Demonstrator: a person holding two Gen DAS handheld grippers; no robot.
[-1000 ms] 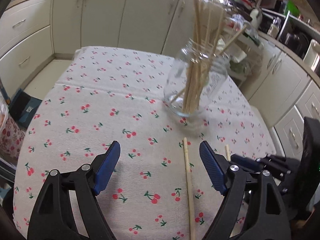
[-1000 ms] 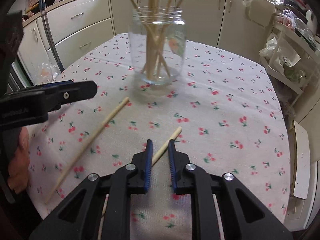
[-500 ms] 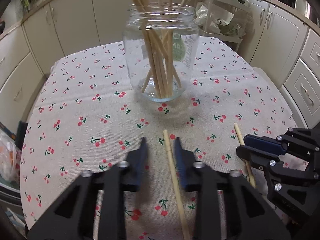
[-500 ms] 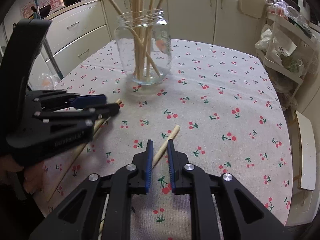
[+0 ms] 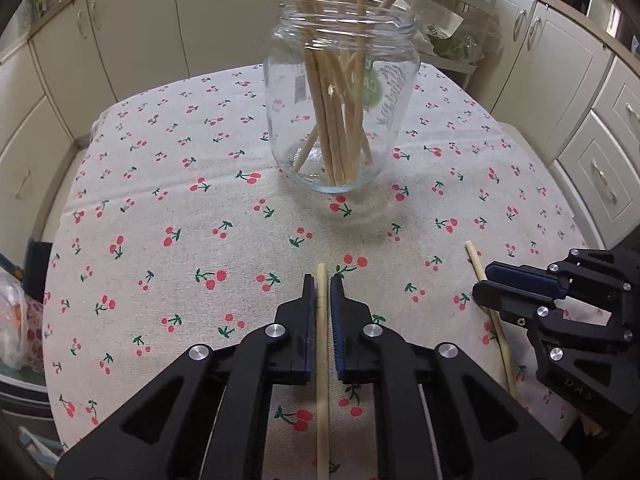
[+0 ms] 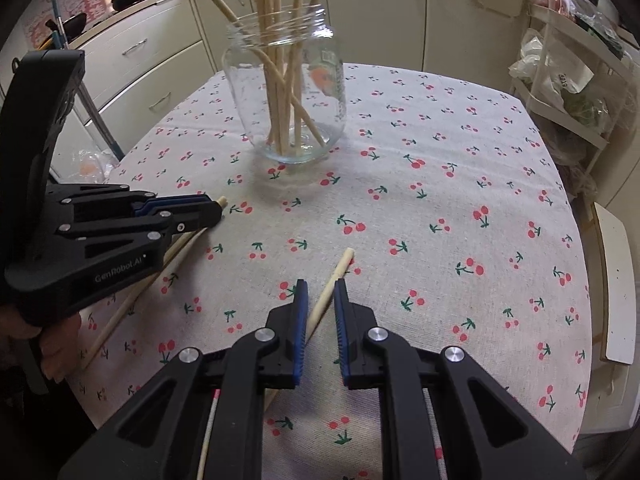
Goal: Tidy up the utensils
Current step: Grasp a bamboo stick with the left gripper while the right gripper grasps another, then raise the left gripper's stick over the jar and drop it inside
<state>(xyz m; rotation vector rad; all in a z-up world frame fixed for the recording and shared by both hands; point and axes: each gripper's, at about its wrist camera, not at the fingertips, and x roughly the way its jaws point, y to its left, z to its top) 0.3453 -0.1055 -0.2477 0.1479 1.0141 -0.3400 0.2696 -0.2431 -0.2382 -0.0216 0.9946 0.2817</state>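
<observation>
A clear glass jar (image 5: 288, 120) holding several wooden chopsticks stands mid-table on the cherry-print cloth (image 5: 160, 200). In front of it, my left gripper (image 5: 321, 285) is shut on a loose chopstick (image 5: 322, 400) that runs straight back between its blue pads. To its right, my right gripper (image 5: 486, 284) clamps a second chopstick (image 5: 474, 256). In the right wrist view this chopstick (image 6: 344, 262) crosses slantwise between the narrow jaws of the right gripper (image 6: 321, 286), which is shut on it. The left gripper (image 6: 218, 208) and the jar (image 6: 248, 92) lie left and ahead.
Cream cabinets (image 5: 120, 40) surround the table. A wire rack with plastic bags (image 6: 568, 92) stands at the right, with a pale seat (image 6: 616, 280) beside the table edge. A bag (image 5: 16, 320) sits low at the left. A hand (image 6: 52, 344) holds the left gripper.
My left gripper went from wide open to shut on the chopstick, rolling and shifting so the jar now sits centred ahead. The right gripper stayed on its chopstick.
</observation>
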